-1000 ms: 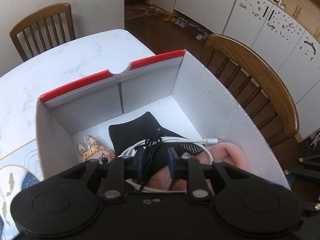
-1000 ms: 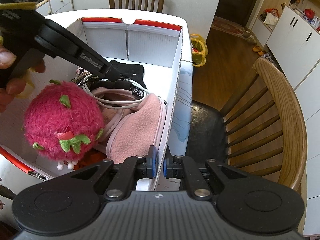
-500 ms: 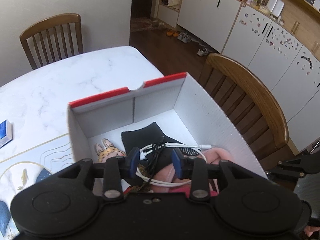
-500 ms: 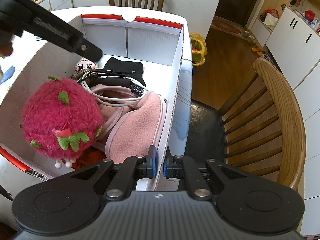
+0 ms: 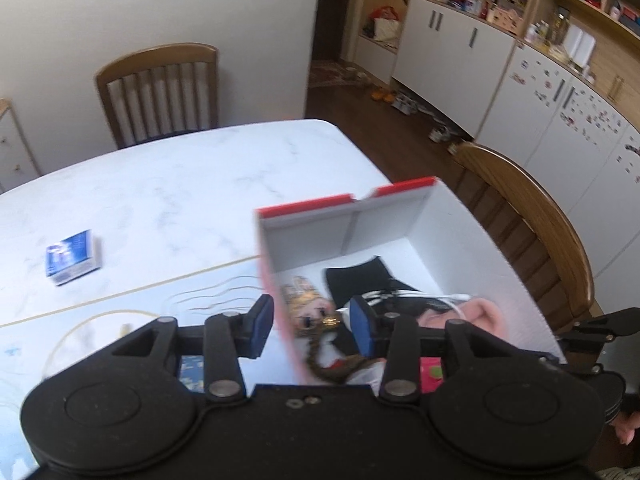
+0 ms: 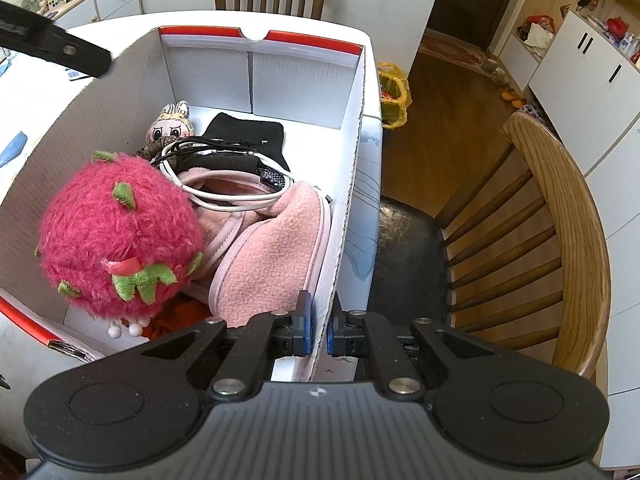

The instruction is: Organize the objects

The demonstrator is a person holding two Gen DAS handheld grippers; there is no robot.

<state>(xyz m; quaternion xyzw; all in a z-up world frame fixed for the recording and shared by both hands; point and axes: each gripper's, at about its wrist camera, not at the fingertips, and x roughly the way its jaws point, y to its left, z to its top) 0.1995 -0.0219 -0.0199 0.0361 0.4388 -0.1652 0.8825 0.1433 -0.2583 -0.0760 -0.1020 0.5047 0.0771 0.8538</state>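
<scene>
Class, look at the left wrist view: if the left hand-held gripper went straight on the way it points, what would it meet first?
Probably the left hand-held gripper meets the red-edged white cardboard box side wall; depth is uncertain.

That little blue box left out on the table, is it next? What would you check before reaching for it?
1. Left gripper free to grab: ok. Its jaws have just been opening and nothing is pinched between them.
2. Blue box reachable: ok. It lies alone on the marble table, nothing on or against it.
3. White bin held steady: ok. The right gripper is shut on its side wall.
4. Room in the bin: ok. Bare floor shows at the far end beyond the black cloth.
5. Cables settled: ok. They rest on the pink pouch.
</scene>
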